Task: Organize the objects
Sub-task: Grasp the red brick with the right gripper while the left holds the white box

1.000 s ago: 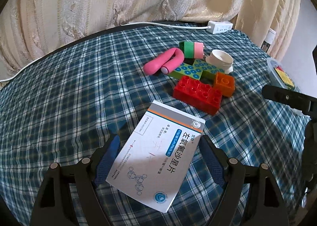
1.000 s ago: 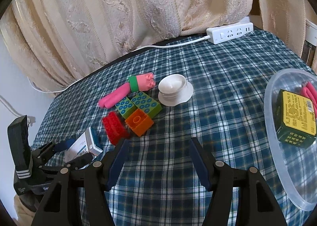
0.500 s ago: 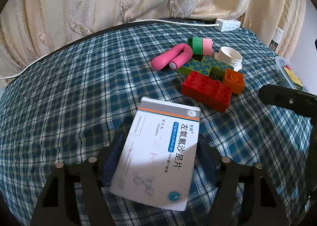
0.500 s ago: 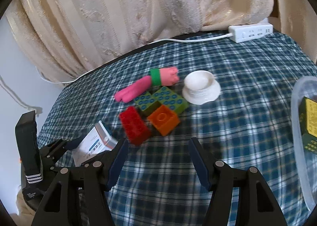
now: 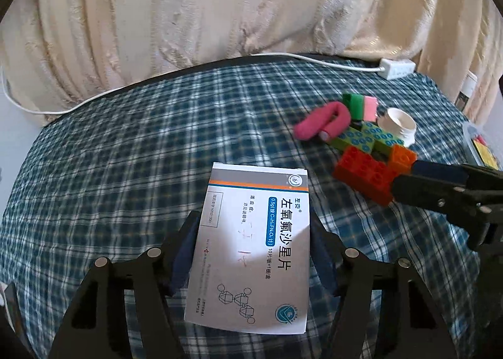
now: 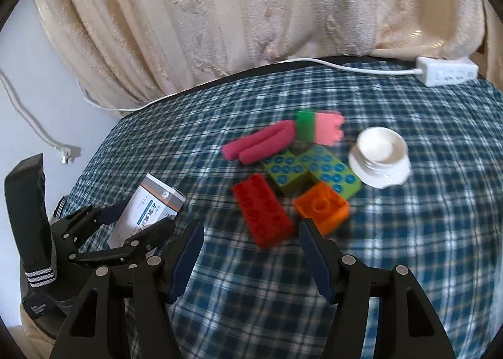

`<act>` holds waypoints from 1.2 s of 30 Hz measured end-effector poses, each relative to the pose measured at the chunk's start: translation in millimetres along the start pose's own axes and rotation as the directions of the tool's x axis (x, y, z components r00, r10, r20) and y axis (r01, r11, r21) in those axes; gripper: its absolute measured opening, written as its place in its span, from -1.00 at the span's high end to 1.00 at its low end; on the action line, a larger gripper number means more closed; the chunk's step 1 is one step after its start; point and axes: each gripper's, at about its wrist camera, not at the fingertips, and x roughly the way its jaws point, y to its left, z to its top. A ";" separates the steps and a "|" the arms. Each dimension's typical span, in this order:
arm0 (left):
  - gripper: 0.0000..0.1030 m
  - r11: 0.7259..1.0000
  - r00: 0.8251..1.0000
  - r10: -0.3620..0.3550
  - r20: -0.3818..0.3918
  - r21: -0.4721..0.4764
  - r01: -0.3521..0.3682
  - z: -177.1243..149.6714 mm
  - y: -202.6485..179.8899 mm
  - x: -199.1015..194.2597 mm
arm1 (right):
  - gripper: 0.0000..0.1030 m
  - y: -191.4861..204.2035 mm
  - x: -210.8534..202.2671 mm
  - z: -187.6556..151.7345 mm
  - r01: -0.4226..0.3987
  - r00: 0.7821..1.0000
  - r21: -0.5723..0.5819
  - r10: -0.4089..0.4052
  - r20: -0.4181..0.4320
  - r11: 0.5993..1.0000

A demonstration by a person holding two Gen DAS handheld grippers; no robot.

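Left hand-held gripper [image 5: 254,252] closing, clamped on medicine box [image 5: 254,233]; right hand-held gripper [image 6: 248,252] apart, empty; toys blurred.

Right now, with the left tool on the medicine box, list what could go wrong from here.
1. The left tool is closing on the medicine box across its flat cardboard faces' edges; the box could crush or pivot out.
2. The right tool, open and empty, hangs close over the red brick and orange brick; it could knock them.
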 end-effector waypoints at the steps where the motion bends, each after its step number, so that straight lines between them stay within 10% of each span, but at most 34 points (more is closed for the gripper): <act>1: -0.29 1.000 1.000 0.005 0.003 -0.005 -0.005 0.3 2.0 -1.2 | -0.29 0.6 2.6 1.1 -0.013 1.000 -0.001 0.013 -0.004 1.000; 29: -0.29 0.998 1.000 0.007 0.012 -0.056 -0.007 2.2 11.3 -8.8 | -0.28 22.0 48.1 10.4 0.094 0.994 -0.233 -0.105 -0.039 0.968; 36: -0.29 0.998 1.000 0.006 0.013 -0.055 -0.005 2.4 11.6 -8.6 | 0.09 27.9 52.5 3.6 0.130 0.987 -0.279 -0.150 -0.051 0.951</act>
